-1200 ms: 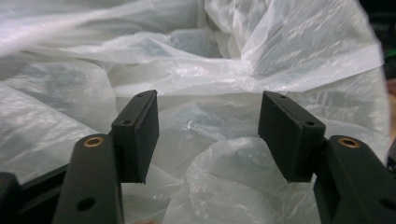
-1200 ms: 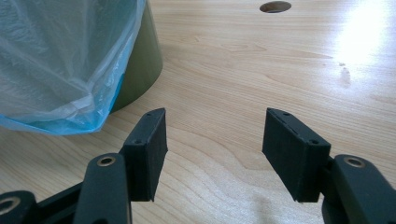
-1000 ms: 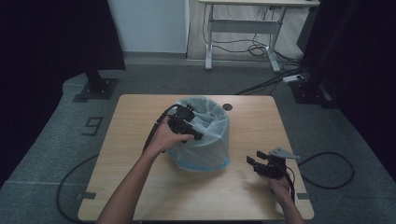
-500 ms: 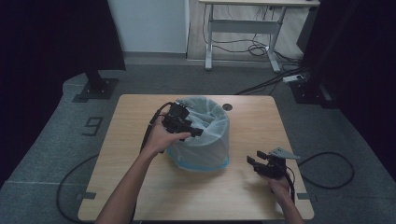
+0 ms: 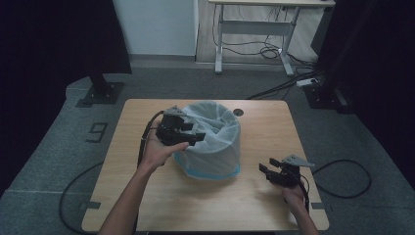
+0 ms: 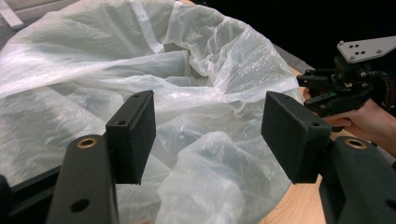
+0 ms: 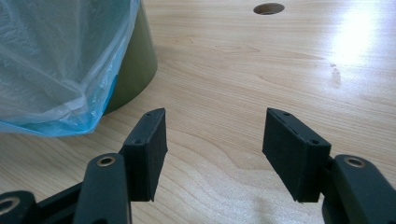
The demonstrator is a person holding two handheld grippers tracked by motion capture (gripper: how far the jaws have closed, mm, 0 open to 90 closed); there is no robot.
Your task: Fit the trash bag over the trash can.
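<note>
A green bin (image 7: 135, 65) lined with a pale translucent bag (image 5: 215, 142) stands mid-table. My left gripper (image 5: 195, 136) hovers at the bag's left rim, pointing across the bin's mouth. Its jaws have just been opening. In the left gripper view the crumpled bag (image 6: 93, 70) billows up into the gap of the left gripper (image 6: 210, 135), and neither pad presses on it. My right gripper (image 5: 266, 170) rests low at the table's front right, well apart from the bin. In the right gripper view the right gripper (image 7: 215, 149) stands open over bare wood.
The wooden table (image 5: 274, 127) has a round cable hole (image 5: 238, 112) behind the bin. Cables trail off both sides onto the grey floor. A desk frame (image 5: 254, 29) and a dark stand base (image 5: 103, 90) lie beyond the table's far edge.
My left hand has drawn its gripper leftward from over the bin's mouth to the left rim, and its jaws stand wider. The right gripper has kept still.
</note>
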